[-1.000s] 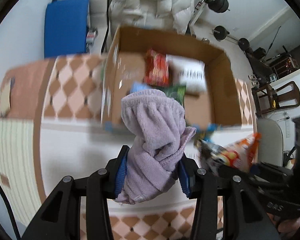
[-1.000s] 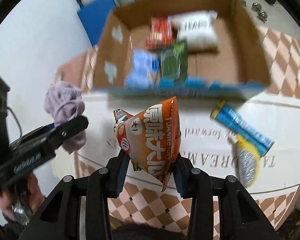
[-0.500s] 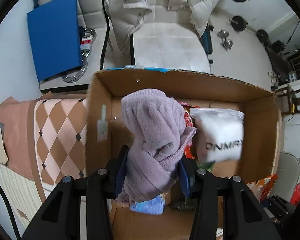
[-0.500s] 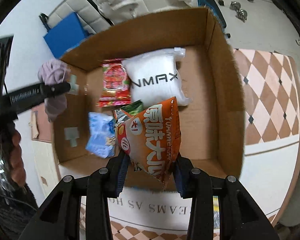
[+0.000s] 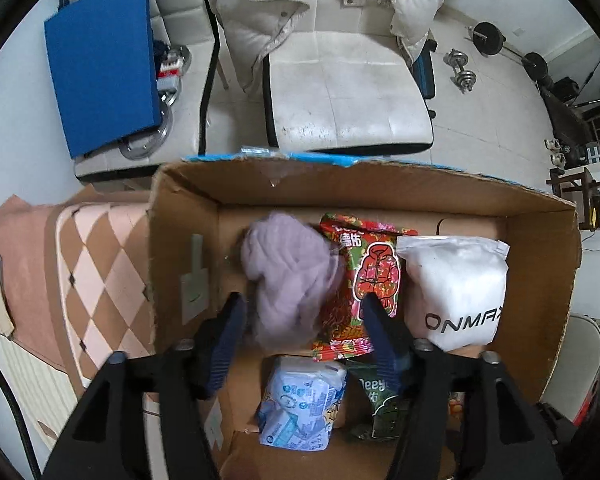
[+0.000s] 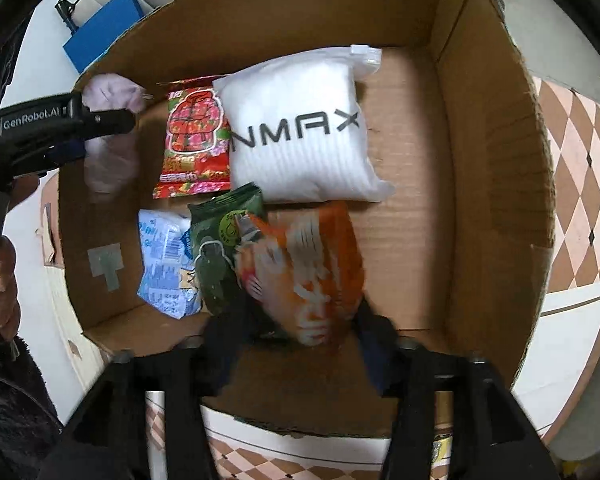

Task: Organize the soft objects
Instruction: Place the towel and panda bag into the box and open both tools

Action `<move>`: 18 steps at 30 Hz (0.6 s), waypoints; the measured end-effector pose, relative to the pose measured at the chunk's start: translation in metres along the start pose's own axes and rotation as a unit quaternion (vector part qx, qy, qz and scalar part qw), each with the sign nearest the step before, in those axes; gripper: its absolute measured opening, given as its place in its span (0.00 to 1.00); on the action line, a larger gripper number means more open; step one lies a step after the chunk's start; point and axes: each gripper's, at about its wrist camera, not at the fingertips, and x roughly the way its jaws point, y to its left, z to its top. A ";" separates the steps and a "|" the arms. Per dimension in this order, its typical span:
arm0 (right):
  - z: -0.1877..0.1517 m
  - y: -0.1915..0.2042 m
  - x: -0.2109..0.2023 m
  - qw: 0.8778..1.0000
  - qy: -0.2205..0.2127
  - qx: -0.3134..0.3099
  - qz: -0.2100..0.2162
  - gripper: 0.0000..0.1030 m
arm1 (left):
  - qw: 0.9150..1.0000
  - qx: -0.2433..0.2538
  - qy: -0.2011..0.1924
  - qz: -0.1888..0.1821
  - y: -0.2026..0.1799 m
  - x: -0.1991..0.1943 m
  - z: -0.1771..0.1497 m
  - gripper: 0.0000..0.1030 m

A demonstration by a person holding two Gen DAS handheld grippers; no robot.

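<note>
Dropping purple towel (image 5: pixel 288 276) into box (image 5: pixel 380 188), left tool (image 5: pixel 302 328) spread; orange bag (image 6: pixel 308 276) falling from spread right tool (image 6: pixel 296 344); both light, squashy, grab mid-bulk

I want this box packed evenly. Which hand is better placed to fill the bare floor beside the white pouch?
Right. The right gripper hangs open at that end of the box, next to the white pouch. The left gripper is at the opposite end, over the purple towel.
</note>
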 end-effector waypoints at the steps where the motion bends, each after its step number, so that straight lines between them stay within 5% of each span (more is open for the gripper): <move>1: -0.001 0.000 -0.002 1.000 -0.002 0.001 0.001 0.81 | 1.000 0.000 -0.004 -0.004 0.000 -0.004 -0.002 0.84; 8: -0.010 0.012 -0.029 0.998 -0.037 -0.028 -0.042 1.00 | 0.999 0.010 -0.053 -0.009 -0.013 -0.045 -0.039 0.93; 12: -0.021 0.023 -0.056 0.991 -0.083 -0.052 -0.087 1.00 | 0.996 0.014 -0.087 -0.004 -0.025 -0.076 -0.078 0.93; 18: -0.052 0.019 -0.097 0.986 -0.134 -0.047 -0.091 1.00 | 0.991 0.022 -0.130 0.010 -0.050 -0.113 -0.139 0.93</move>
